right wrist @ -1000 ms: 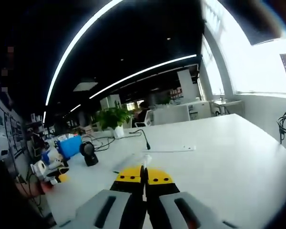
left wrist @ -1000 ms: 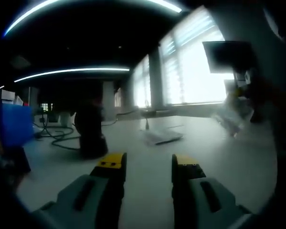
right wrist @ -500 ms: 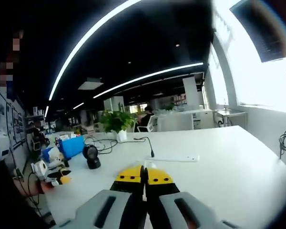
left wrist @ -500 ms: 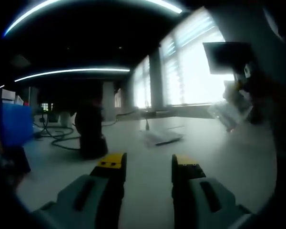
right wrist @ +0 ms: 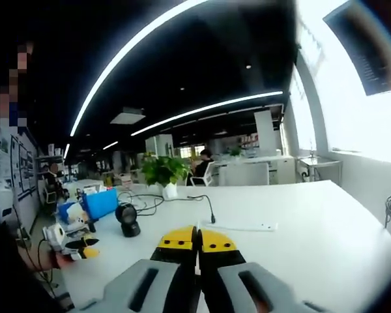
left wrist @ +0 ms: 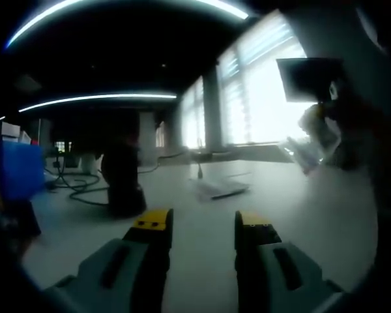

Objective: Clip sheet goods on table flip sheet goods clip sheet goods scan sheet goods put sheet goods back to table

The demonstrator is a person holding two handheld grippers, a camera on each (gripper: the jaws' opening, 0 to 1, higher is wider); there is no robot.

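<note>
— Packet first: where is it now?

— In the left gripper view the sheet goods (left wrist: 305, 155) hang in the air at the far right, clear and blurred, above the table (left wrist: 313, 208). They are well apart from my left gripper (left wrist: 202, 225), whose jaws stand apart and empty. My right gripper (right wrist: 197, 238) has its yellow tips pressed together (the sheet between them I cannot see in its own view), so I judge that it pinches the packet.

— And the scan?

— I think this is the step in hand. I should bring the packet to the black scanner (right wrist: 126, 218), turn the code side to its window, hold it flat and steady, and not loosen the pinch.
</note>
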